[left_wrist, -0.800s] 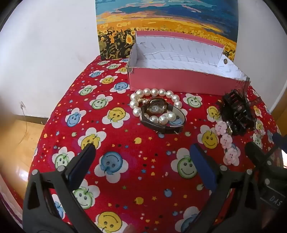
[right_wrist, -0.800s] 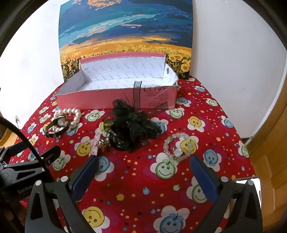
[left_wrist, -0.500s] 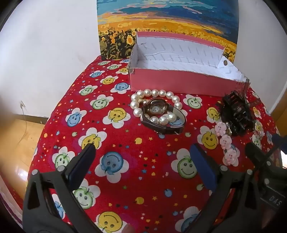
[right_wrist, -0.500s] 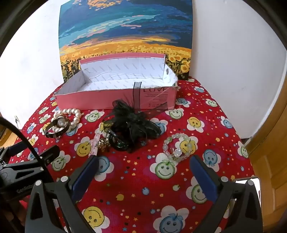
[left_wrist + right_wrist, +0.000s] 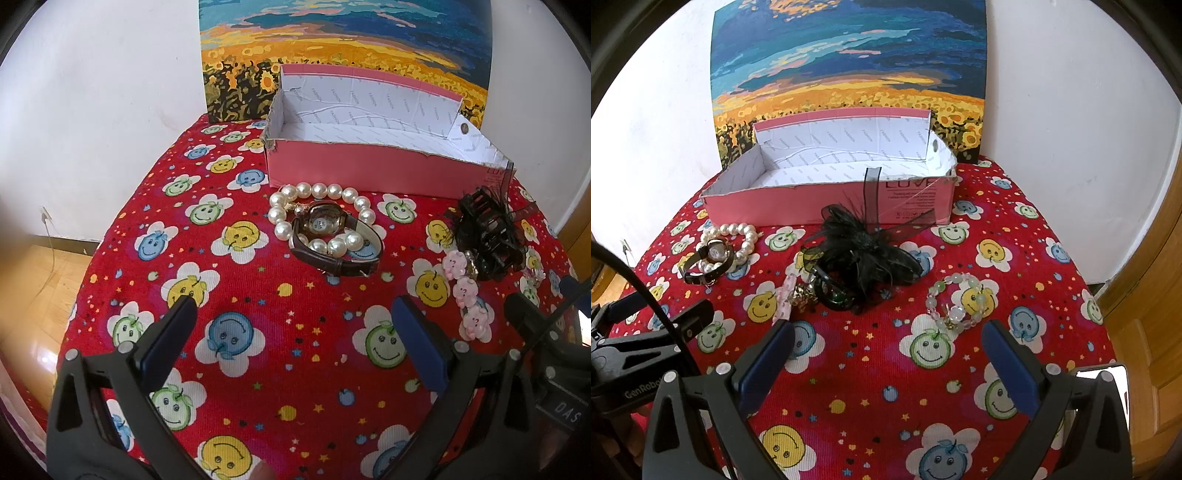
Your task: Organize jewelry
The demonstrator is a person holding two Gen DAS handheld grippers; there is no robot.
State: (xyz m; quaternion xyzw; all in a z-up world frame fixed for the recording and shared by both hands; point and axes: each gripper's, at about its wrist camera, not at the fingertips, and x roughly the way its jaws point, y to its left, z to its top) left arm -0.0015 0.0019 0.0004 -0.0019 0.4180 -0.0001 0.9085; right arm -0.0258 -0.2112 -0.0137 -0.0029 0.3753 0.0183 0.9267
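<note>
A pink box (image 5: 369, 168) with a white inside stands open at the back of the table; it also shows in the right wrist view (image 5: 798, 203). In front of it lie a pearl bracelet (image 5: 321, 192) and a brown-strapped watch (image 5: 325, 225), overlapping. A black feathered hair clip (image 5: 864, 254) lies mid-table, a pink charm clip (image 5: 467, 290) beside it, and a pale green bead bracelet (image 5: 955, 299) to the right. My left gripper (image 5: 293, 336) is open and empty, short of the watch. My right gripper (image 5: 886, 354) is open and empty, short of the hair clip and bead bracelet.
A red smiley-flower cloth (image 5: 236, 280) covers the round table. A sunflower painting (image 5: 849, 74) leans on the white wall behind the box. The left gripper's body (image 5: 646, 347) shows at the left of the right wrist view. Wooden floor lies beyond the table edges.
The left gripper has crept slightly forward and left; the jewelry sits a touch lower in its view. The right gripper has hardly moved. Nothing has been picked up.
</note>
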